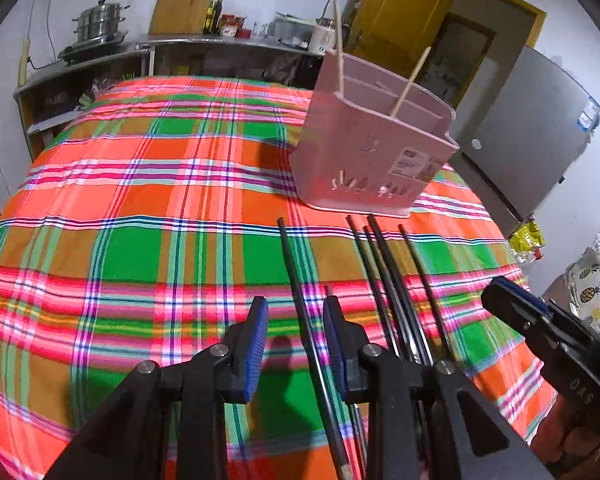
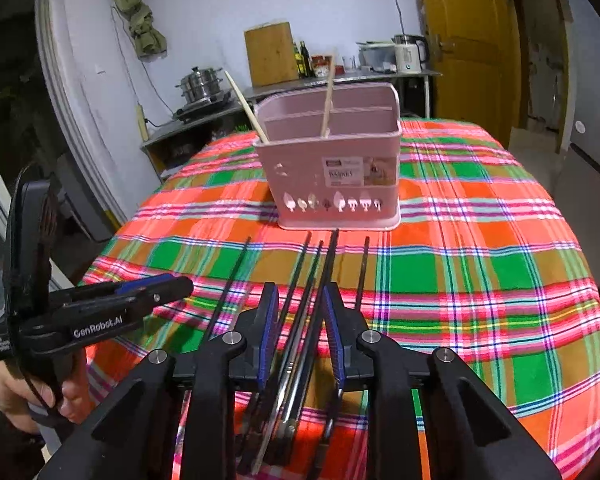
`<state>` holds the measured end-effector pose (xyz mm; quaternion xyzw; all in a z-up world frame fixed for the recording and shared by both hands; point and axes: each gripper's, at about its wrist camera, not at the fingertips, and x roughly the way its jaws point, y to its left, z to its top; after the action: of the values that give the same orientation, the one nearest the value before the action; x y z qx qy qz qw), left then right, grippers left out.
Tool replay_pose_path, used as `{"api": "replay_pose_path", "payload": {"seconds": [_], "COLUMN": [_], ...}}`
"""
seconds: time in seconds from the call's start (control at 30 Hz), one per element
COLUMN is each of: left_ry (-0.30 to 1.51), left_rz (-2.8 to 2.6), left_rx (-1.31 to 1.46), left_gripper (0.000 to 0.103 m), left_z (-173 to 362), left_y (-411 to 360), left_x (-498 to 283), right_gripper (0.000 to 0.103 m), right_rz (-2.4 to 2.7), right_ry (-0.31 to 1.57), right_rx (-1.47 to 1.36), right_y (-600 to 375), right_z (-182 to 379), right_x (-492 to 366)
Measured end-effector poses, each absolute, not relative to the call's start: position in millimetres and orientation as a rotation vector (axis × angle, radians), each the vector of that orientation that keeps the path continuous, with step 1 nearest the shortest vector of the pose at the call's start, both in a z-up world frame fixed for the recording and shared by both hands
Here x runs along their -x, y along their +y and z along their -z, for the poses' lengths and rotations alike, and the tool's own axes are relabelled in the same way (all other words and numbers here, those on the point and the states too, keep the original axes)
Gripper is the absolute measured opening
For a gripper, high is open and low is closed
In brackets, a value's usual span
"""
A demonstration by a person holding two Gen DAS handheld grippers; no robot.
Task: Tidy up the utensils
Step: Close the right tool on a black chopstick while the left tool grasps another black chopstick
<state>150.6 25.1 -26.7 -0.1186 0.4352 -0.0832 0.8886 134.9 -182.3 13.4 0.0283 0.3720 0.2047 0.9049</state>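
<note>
A pink utensil holder (image 1: 374, 148) (image 2: 332, 172) stands on the plaid tablecloth with two wooden chopsticks (image 2: 327, 98) upright in it. Several black chopsticks (image 1: 384, 272) (image 2: 320, 276) lie on the cloth in front of it, pointing at the holder. My left gripper (image 1: 296, 344) is open, its blue pads on either side of the single leftmost black chopstick (image 1: 296, 280); it also shows in the right wrist view (image 2: 156, 292). My right gripper (image 2: 300, 336) is open, straddling the middle black chopsticks; it shows at the right edge of the left wrist view (image 1: 512, 300).
The plaid tablecloth (image 1: 140, 208) (image 2: 480, 264) covers a round table. Behind it stand a counter (image 1: 100, 60) with a steel pot (image 1: 100, 20), a wooden board (image 2: 270, 54), bottles and a kettle (image 2: 408, 54). A grey fridge (image 1: 532, 132) and yellow door (image 2: 468, 40) stand to the right.
</note>
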Motion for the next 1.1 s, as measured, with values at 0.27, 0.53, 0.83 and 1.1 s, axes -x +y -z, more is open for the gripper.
{"api": "replay_pose_path", "payload": {"seconds": [0.27,0.53,0.83,1.1], "left_ry": [0.949,0.975,0.986,0.998], "left_rz": [0.162,0.168,0.156,0.125], "left_rx": [0.244,0.232,0.16,0.077], "left_gripper": [0.028,0.024,0.019,0.009], "left_z": [42.2,50.9,56.0,56.8], "left_y": [24.7,18.0,9.2,0.4], "left_x": [-189.7,-216.4,-229.2,-243.1], "right_gripper": [0.019,0.016,0.013,0.008], "right_rz": [-0.373,-0.352,-0.322,-0.316], "right_ry": [0.845,0.891,0.947,0.975], "right_rx": [-0.074,-0.062,-0.035,-0.002], "right_y": [-189.4,-187.2,-182.1,-172.5], "right_z": [9.0,22.6,37.6,45.4], "right_x": [-167.5,-205.8,-238.0,-248.4]}}
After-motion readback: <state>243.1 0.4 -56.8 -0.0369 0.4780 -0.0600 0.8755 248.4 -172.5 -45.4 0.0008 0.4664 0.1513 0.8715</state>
